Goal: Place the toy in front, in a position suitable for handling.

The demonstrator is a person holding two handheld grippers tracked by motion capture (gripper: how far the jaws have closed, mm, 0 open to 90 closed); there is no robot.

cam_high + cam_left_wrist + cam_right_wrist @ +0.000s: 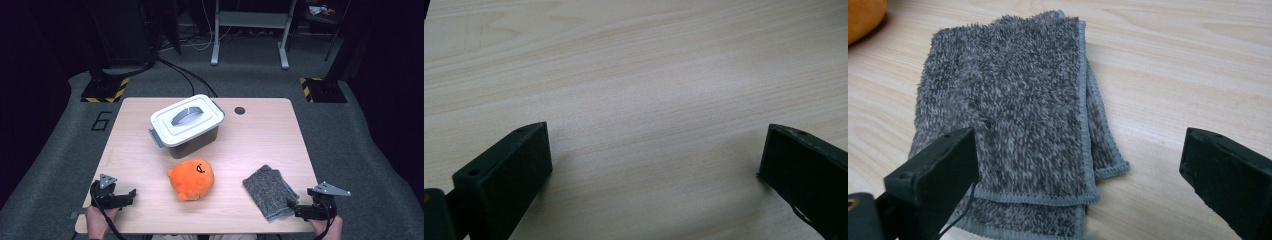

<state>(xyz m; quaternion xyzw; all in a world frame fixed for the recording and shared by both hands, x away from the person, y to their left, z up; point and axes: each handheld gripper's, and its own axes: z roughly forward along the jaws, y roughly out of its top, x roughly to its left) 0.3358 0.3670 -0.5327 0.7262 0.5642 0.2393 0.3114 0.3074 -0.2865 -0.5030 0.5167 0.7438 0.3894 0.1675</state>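
Both tools rest at the worktop's (260,135) near edge, jaws wide and empty. The right tool (1078,165) faces the folded grey towel (1013,115) just ahead, seemingly poised to grab it; the left tool (654,160) waits over bare wood.

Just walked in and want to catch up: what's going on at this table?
A person sits at a wooden table with a two-jaw gripper in each hand. The right gripper is open, low at the near edge of a folded grey towel, with nothing clamped. The left gripper is open too, over bare wood at the near left corner. An orange plush toy lies mid-table, untouched, and behind it stands a grey storage box with its white lid on.
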